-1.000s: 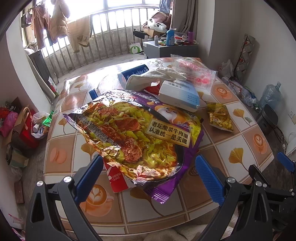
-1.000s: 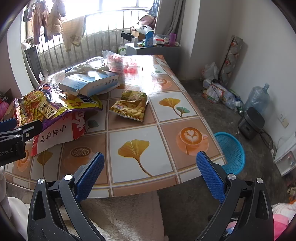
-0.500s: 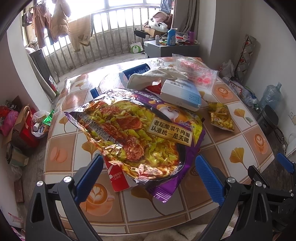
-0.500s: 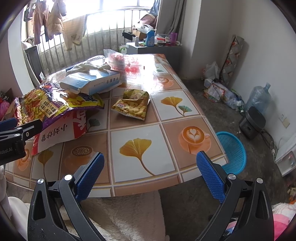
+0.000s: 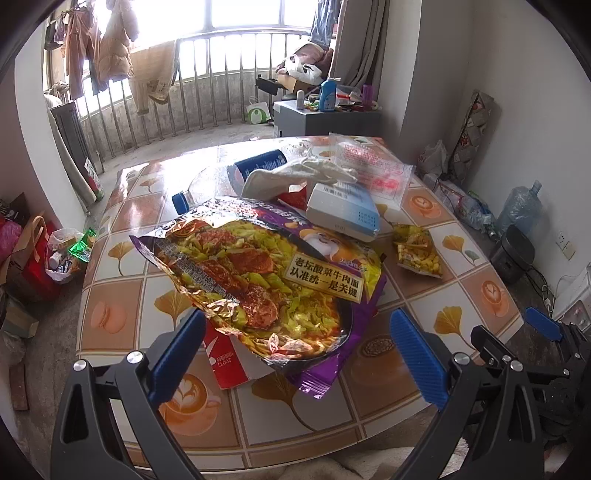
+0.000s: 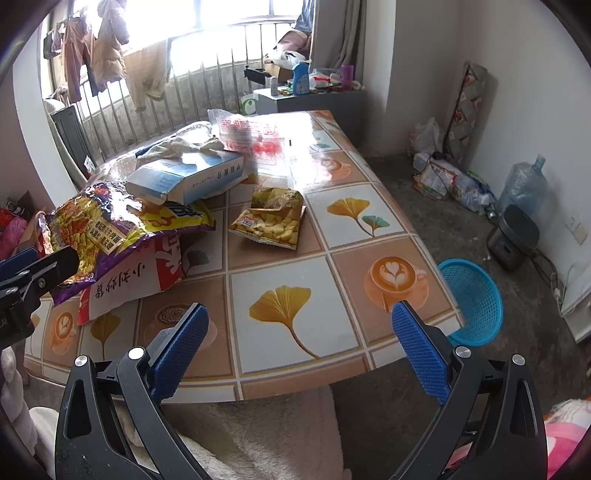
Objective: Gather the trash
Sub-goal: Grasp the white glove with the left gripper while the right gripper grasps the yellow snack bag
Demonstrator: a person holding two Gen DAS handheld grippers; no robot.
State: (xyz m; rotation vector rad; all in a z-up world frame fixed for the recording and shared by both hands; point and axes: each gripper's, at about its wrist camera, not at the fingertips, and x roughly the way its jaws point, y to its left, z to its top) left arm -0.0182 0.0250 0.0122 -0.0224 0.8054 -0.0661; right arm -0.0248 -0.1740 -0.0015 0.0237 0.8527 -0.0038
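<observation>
Left gripper (image 5: 297, 350), right gripper (image 6: 299, 345): both spread, empty. Noodle wrapper (image 5: 266, 280), snack packet (image 6: 269, 218) uncollected on table (image 6: 369, 221); blue basket (image 6: 476, 302) looks empty. Task unstarted.

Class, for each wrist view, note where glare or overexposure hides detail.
Left wrist view: the window is blown out white, with glare on the table at its far end. Right wrist view: sunlight washes out the clear plastic bag.

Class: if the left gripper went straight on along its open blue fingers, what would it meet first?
Most likely the large crinkled purple-and-yellow noodle wrapper, lying directly ahead of the left gripper on the tiled table; exact depth is unclear.
</observation>
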